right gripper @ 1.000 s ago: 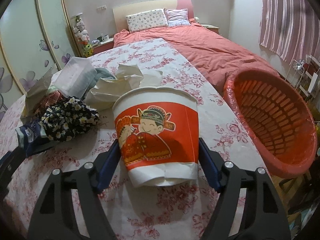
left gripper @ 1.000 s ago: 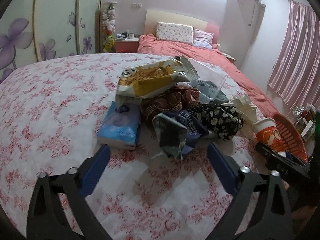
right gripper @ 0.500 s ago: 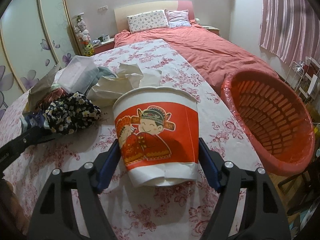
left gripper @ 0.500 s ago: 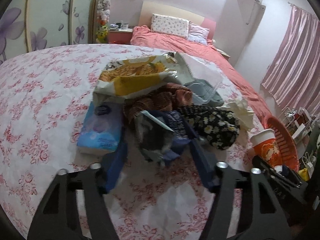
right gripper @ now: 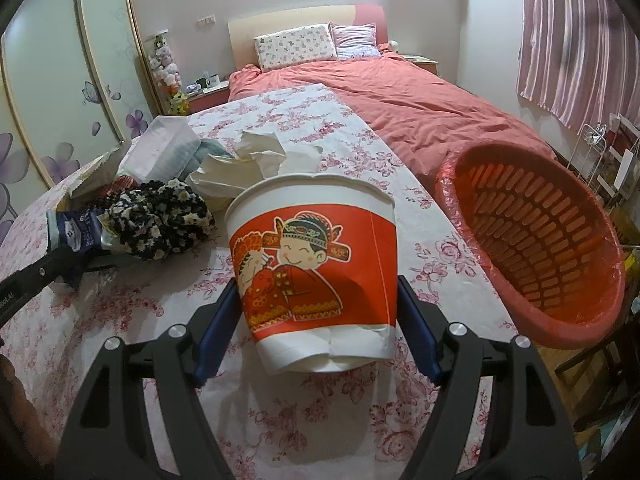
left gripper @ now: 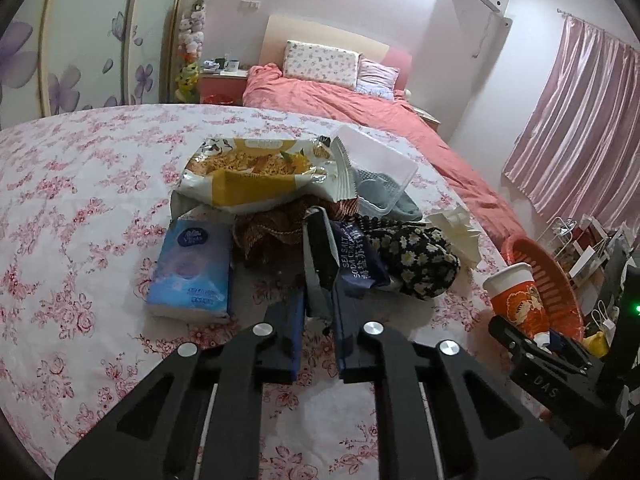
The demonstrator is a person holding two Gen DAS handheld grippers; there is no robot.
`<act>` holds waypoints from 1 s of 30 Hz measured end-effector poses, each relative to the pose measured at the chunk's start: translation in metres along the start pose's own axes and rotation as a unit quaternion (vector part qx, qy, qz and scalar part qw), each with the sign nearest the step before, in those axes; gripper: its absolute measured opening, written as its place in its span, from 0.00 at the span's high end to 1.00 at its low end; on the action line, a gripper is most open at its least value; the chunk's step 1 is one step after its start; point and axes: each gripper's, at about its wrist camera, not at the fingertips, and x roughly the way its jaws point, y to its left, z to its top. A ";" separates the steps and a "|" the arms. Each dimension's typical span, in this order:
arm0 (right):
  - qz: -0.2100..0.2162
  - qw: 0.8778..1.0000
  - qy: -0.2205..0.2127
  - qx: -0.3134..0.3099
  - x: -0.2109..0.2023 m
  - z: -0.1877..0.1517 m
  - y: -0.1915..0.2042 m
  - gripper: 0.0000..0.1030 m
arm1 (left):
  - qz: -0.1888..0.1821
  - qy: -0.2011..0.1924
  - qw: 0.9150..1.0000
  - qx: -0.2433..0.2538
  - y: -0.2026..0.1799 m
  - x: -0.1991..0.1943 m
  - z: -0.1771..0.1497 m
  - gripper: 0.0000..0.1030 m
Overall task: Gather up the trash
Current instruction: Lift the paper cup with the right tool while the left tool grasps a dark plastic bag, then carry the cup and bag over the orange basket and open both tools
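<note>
The left gripper (left gripper: pixel 318 312) is closed to a narrow gap on the crinkled navy foil cracker wrapper (left gripper: pixel 352 260), which sits between its blue fingers; thin foil may slide out, or snag the black floral cloth (left gripper: pixel 416 262) just beyond. The right gripper (right gripper: pixel 318 320) clamps the red-and-white paper cup (right gripper: pixel 316 268), whose base buckles; it could collapse before reaching the red plastic slotted basket (right gripper: pixel 532 240) to the fingers' right.

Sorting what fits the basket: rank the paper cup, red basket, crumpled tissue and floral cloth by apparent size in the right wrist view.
1. red basket
2. paper cup, though it sits closest to the camera, between the fingers of the right hand-held gripper, so it looks inflated
3. floral cloth and crumpled tissue: look alike, not ranked
</note>
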 end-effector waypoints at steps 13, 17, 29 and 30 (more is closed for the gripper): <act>0.009 1.000 -0.024 -0.006 -0.024 0.003 -0.002 0.29 | -0.009 -0.023 1.000 0.005 -0.001 -0.030 -0.001 0.92; 0.012 0.999 -0.030 -0.008 -0.030 0.002 0.000 0.29 | -0.007 -0.034 0.999 0.002 0.003 -0.040 0.002 0.92; 0.018 0.998 -0.050 -0.012 -0.048 0.005 0.001 0.29 | -0.023 -0.077 0.997 0.003 -0.005 -0.066 0.018 0.93; 0.017 0.998 -0.055 -0.012 -0.051 0.006 0.000 0.29 | -0.027 -0.078 0.997 0.005 -0.007 -0.067 0.019 0.93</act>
